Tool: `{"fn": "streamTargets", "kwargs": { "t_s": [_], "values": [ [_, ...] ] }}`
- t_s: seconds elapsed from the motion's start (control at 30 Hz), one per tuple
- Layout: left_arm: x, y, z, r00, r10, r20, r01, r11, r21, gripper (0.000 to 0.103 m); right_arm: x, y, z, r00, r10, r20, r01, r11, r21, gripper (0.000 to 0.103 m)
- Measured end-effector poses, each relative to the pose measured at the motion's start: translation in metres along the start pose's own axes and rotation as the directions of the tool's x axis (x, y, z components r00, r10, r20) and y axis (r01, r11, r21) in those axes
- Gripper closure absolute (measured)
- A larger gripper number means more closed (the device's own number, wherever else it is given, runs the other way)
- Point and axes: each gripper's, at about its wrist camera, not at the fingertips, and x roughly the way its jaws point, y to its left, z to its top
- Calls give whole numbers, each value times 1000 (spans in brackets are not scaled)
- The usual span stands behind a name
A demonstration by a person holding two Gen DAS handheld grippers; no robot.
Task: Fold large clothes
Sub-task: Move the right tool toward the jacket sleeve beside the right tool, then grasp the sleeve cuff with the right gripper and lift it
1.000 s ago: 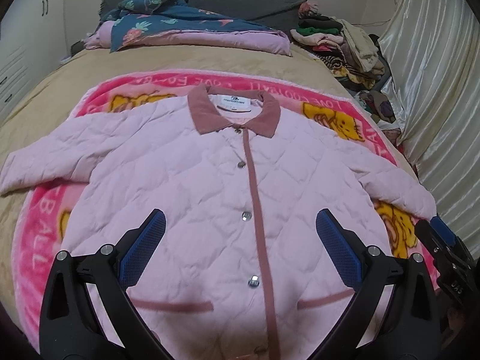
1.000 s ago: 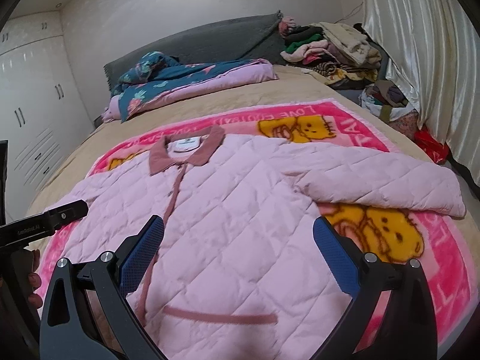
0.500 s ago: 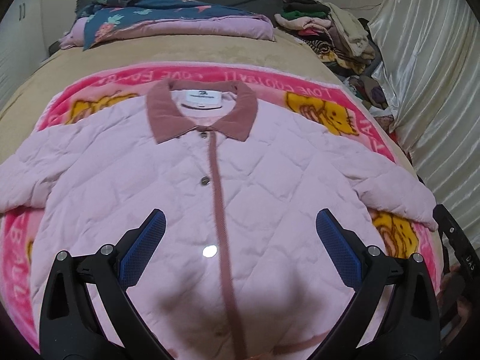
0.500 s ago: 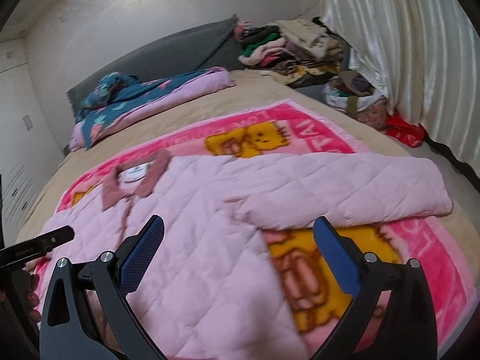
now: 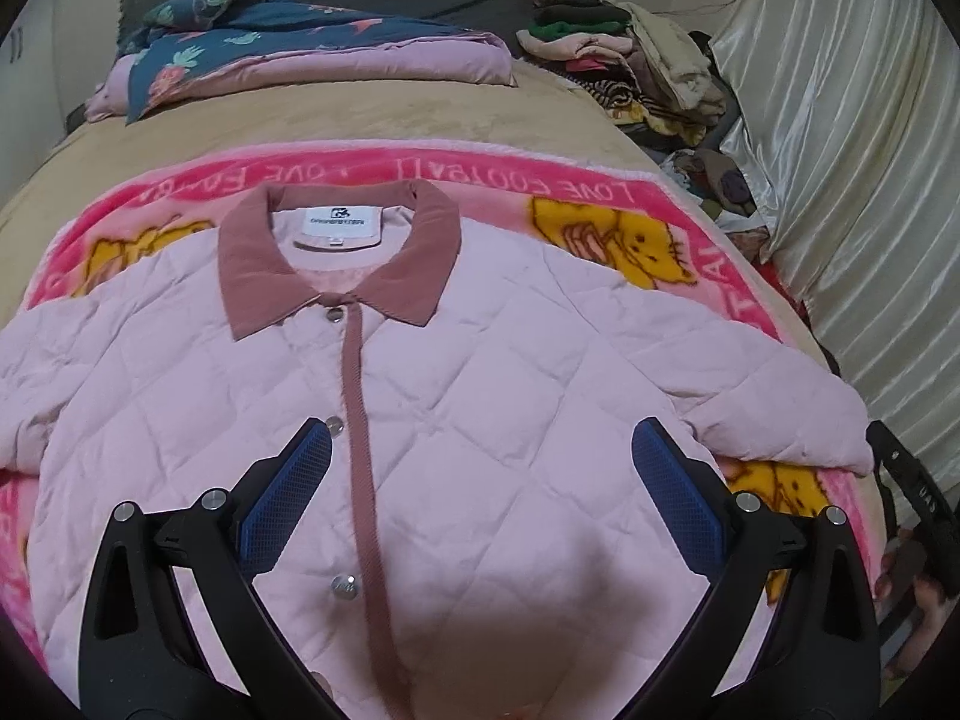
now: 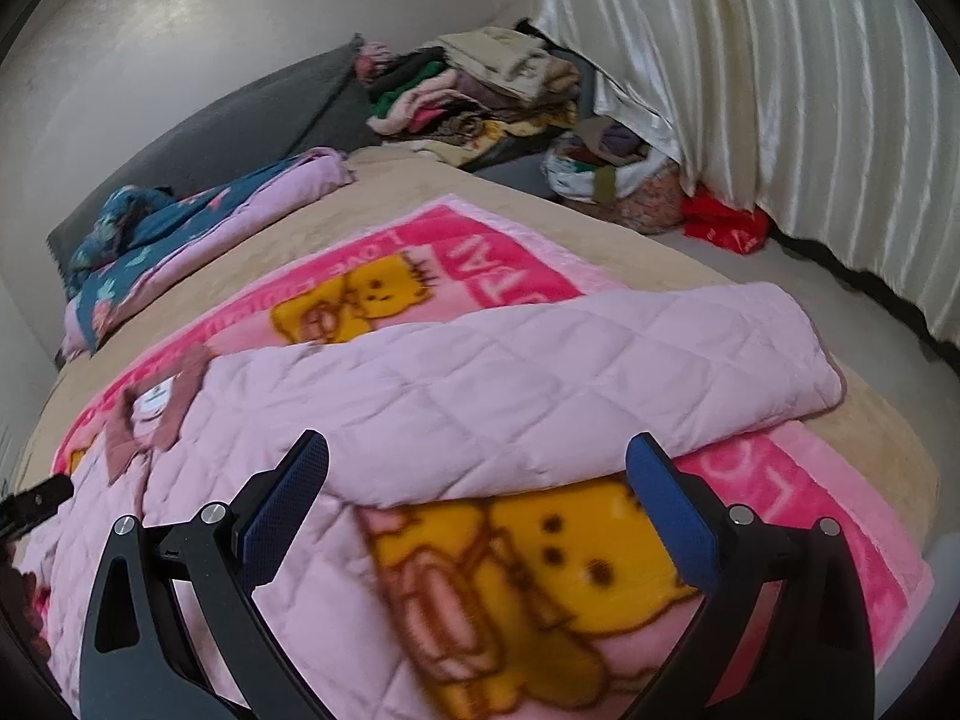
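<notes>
The left gripper (image 5: 480,489) had its blue-padded fingers (image 5: 285,504) spread wide, gripping nothing, above the chest of the pink quilted jacket (image 5: 492,396). The jacket lay flat, front up and buttoned, on a pink cartoon blanket (image 5: 606,192) on the bed (image 5: 372,114), its dusty-rose collar (image 5: 336,258) toward 12 o'clock. The right gripper (image 6: 477,498) was likewise spread wide and empty, over the lower edge of the jacket's sleeve (image 6: 600,360), which stretched toward 2 o'clock. A floral quilt (image 5: 288,42) lay at 11 o'clock, a clothes pile (image 6: 474,90) at 12 o'clock beside the curtain (image 6: 780,90).
</notes>
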Motion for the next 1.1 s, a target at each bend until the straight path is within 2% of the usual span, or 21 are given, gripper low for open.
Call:
{"fn": "streamTargets", "kwargs": {
  "t_s": [0.23,0.37,0.47,0.63,0.8,0.83,0.87,0.9,0.93,0.97,1.03,1.1],
  "values": [
    [22,-8,-2,999,28,-19,-27,999,30,9,32,-56,7,995,-99,-29,102,988,113,4],
    [31,-7,-7,999,12,-43,-10,999,40,9,60,-90,3,986,-141,-89,157,964,214,4],
    [37,-6,-12,998,26,-53,-23,998,52,9,82,-109,-1,977,-174,-127,201,946,255,4],
    [46,-3,-18,997,33,-72,-29,998,53,9,111,-143,-5,978,-123,-170,184,890,417,4],
    [44,0,-21,996,42,-73,-37,997,72,9,124,-164,3,985,-125,-115,167,851,498,4],
    [43,0,-21,996,41,-78,-36,997,74,9,125,-166,5,983,-148,-107,182,849,496,8],
    [40,1,-21,996,35,-85,-29,997,74,9,126,-165,8,976,-193,-104,219,857,467,23],
    [38,2,-21,996,34,-87,-28,997,76,9,126,-162,11,970,-228,-86,242,870,429,31],
    [35,3,-21,996,37,-84,-30,996,81,9,126,-160,14,978,-199,-63,206,881,426,52],
    [32,4,-20,996,42,-79,-35,996,86,9,122,-161,16,982,-180,-54,186,887,423,65],
    [27,7,-20,996,55,-67,-49,994,97,9,112,-145,25,982,-188,-18,182,918,353,75],
    [23,14,-19,995,75,-64,-69,993,97,9,97,-129,35,982,-183,40,165,946,279,79]
  ]
}}
